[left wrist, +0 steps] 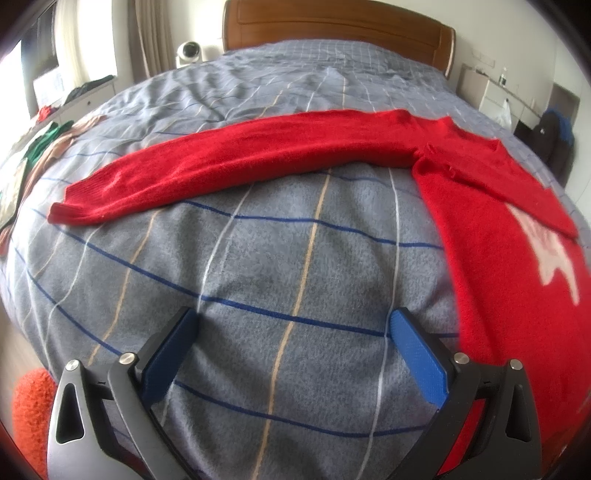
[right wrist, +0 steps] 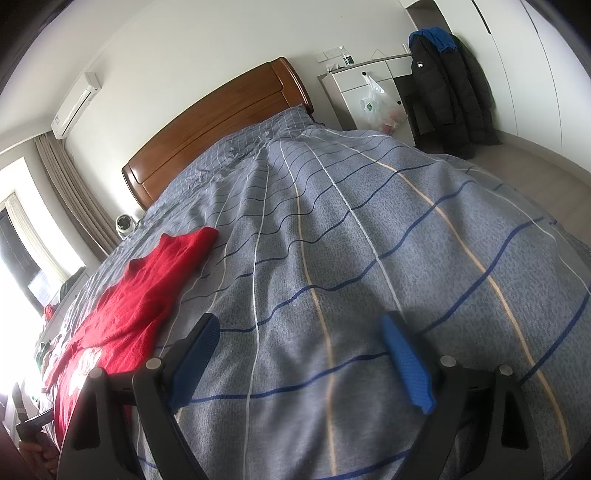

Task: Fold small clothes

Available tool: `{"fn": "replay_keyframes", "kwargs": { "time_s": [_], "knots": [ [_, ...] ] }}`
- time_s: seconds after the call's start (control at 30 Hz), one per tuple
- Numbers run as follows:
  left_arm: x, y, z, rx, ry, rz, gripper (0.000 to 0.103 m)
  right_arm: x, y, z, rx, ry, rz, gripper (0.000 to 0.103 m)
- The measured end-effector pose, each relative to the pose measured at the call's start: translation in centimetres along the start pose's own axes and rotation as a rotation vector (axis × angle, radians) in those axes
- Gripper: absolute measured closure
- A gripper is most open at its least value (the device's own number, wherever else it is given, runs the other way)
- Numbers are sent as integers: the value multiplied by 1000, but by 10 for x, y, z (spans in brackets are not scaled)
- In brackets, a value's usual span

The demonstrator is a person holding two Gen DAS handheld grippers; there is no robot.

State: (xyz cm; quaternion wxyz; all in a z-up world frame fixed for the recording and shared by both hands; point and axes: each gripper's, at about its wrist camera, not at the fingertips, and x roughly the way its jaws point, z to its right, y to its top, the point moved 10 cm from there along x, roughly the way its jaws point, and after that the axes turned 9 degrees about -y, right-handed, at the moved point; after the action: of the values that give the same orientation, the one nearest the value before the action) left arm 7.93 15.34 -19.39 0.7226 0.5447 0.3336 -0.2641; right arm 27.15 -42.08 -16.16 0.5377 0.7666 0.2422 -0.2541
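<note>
My tongs hang spread over the bed, a red sweater point(left wrist: 491, 236) laid flat between them.

My left tongs point(left wrist: 293, 354) stand wide apart above bare grey checked duvet point(left wrist: 258, 266), pinching nothing; the sweater's body lies just to their right, one long sleeve point(left wrist: 229, 166) stretched out leftward across the bed, a white motif point(left wrist: 550, 254) on its front. My right tongs point(right wrist: 299, 363) are likewise spread and empty over the duvet, the sweater off to their left. A wooden headboard point(left wrist: 332, 26) stands at the far end; green and tan clothes point(left wrist: 48, 144) lie heaped at the bed's left edge.
</note>
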Motion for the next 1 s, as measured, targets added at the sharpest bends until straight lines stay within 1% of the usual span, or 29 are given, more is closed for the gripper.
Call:
{"fn": "replay_keyframes", "kwargs": {
  "time_s": [0.07,0.13,0.17,0.2,0.23,0.27,0.3,0.37,0.47,0.53,0.6,0.67,0.7,0.73,0.77,0.8,0.87,0.9,0.93,0.97,1.0],
  "knots": [
    [-8,4,-4,-29,-21,9,0,0,0,0,0,0,0,15],
    [-18,12,-13,-82,-54,18,0,0,0,0,0,-1,-1,15],
    [-24,18,-20,-120,-82,22,0,0,0,0,0,-1,-1,15],
    [-33,28,-32,-176,-125,33,0,0,0,0,-1,-1,-1,15],
    [-39,39,-47,-224,-152,48,0,0,0,0,-1,-2,-1,15],
    [-43,47,-58,-255,-161,56,0,0,0,0,-1,-2,0,15],
    [-47,59,-78,-301,-163,63,0,0,0,0,-1,-2,0,15],
    [-49,79,-116,-368,-137,60,0,1,0,0,-3,-4,3,15],
    [-32,94,-161,-409,-78,-9,1,0,0,0,-3,-2,6,15],
    [-18,95,-187,-437,-10,-49,1,0,1,1,-1,-1,9,15],
    [-11,92,-216,-473,80,-57,2,0,2,2,-1,-1,10,15],
    [-8,90,-228,-492,123,-54,2,0,2,2,-1,-1,10,15],
    [-6,87,-229,-505,120,-57,3,0,2,3,-1,0,11,15],
    [-4,85,-226,-511,108,-65,12,0,2,2,-1,0,11,15],
    [-1,82,-221,-512,90,-79,31,0,2,2,-1,0,11,15],
    [2,79,-214,-501,71,-102,42,0,2,3,-1,0,11,15],
    [7,81,-199,-468,41,-134,98,0,2,2,-1,0,12,15],
    [8,84,-191,-466,16,-142,99,-1,2,3,-1,1,13,15],
    [4,94,-180,-468,-3,-125,99,-1,2,2,-1,2,14,15],
    [1,107,-170,-456,-22,-109,99,-1,3,3,-1,3,16,15],
    [-5,124,-151,-426,-53,-87,99,-1,3,3,0,4,17,15]
  ]
}}
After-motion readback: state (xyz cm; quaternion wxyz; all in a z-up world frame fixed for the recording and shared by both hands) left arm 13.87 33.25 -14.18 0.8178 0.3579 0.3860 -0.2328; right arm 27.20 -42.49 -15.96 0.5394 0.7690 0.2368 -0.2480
